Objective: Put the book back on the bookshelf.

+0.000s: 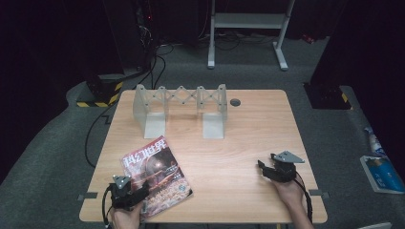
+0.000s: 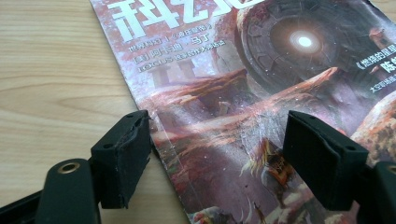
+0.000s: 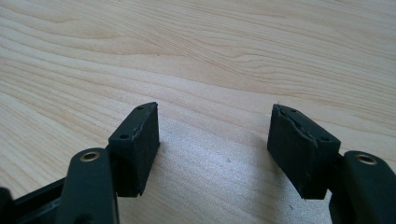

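Lower left of the high view: left gripper [image 1: 141, 191] sits at the near table edge, over the near left corner of the magazine [image 1: 156, 174]. In the left gripper view its jaws stand wide apart with nothing clamped; the left pad [image 2: 122, 156] is at the magazine's [image 2: 261, 102] spine edge, on the wood side, the right pad over the cover. Whether the pads touch the paper cannot be told. Magazine: glossy, thin, lying flat, cover up; reddish-brown space artwork, a dark ringed disc with a bright centre, large white Chinese title characters along the top, small white text below. It lies in the lower left part of the table [image 1: 229, 143], long axis running from the near edge up toward the upper left of the frame, title end farthest from the person, tilted off the table's edges. Lower right of the high view: right gripper [image 1: 261, 167], well apart from the magazine, jaws spread wide over bare wood, holding nothing. Farther back, upper middle: a grey folding rack [image 1: 179, 109], standing upright.
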A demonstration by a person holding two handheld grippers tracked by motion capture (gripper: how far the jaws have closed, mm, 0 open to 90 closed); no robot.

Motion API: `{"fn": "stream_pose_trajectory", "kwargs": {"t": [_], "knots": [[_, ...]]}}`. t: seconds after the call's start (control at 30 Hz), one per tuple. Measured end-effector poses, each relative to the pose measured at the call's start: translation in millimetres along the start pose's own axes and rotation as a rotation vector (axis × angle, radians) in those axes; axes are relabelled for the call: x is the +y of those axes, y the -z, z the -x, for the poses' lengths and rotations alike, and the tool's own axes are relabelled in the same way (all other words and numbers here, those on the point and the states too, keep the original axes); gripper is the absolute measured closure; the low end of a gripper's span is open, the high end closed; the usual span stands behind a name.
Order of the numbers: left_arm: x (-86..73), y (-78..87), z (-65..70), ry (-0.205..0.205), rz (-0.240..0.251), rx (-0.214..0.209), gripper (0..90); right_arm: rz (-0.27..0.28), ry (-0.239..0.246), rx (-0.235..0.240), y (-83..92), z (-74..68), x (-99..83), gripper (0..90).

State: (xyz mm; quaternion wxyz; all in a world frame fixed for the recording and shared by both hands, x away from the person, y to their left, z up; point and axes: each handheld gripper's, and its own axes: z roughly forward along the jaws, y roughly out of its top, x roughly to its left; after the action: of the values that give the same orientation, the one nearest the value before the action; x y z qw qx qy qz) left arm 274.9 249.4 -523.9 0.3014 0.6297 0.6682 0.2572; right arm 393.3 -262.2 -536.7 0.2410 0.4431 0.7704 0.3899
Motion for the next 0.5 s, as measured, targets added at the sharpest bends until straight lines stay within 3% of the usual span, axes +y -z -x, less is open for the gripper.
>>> {"fn": "stream_pose_trajectory", "kwargs": {"t": [0.5], "knots": [[10.1, -13.0, 26.9, -0.060, -0.010, -0.063, 23.8, -0.003, -0.005, 0.003, -0.1, 0.3, 0.2, 34.0]]}}
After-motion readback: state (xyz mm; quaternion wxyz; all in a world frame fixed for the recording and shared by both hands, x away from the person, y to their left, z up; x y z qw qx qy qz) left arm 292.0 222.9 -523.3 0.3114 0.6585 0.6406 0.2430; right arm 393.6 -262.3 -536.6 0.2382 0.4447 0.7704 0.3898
